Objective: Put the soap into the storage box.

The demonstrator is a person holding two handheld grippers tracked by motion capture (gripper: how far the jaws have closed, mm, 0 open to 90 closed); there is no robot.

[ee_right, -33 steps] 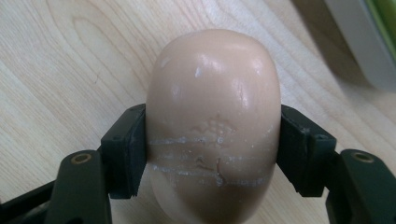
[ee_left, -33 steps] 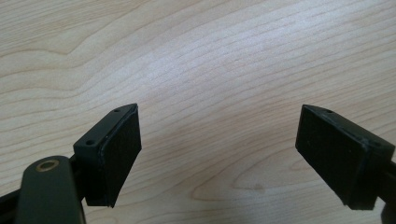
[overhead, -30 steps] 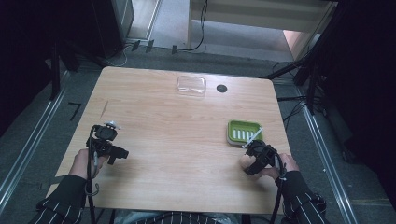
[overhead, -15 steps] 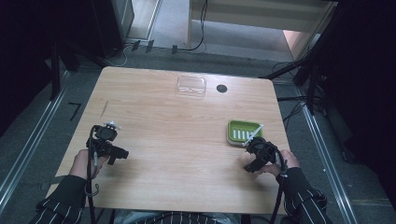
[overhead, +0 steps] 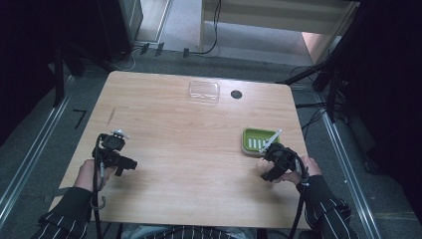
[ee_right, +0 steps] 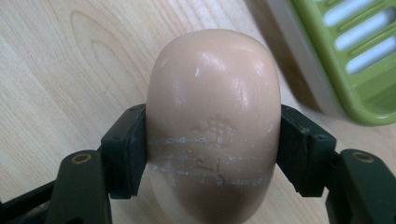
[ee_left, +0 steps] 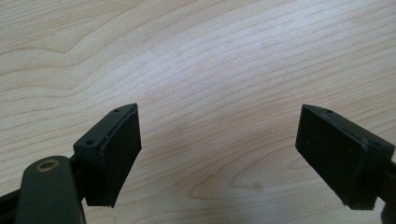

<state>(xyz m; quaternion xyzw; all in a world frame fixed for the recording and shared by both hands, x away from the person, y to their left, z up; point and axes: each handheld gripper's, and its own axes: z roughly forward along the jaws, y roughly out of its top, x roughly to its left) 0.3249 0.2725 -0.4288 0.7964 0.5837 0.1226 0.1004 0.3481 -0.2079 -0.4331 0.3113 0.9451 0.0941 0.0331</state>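
We have the soap [ee_right: 213, 126] clamped in the right tongs [ee_right: 213, 154] just beside the green dish [overhead: 259, 140], probably its destination and not yet reached; left tongs [ee_left: 219, 158] gape idle over the table [overhead: 199, 129].

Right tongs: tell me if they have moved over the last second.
Barely. The right tongs, shut on the soap, hold just below the green soap dish, as before.
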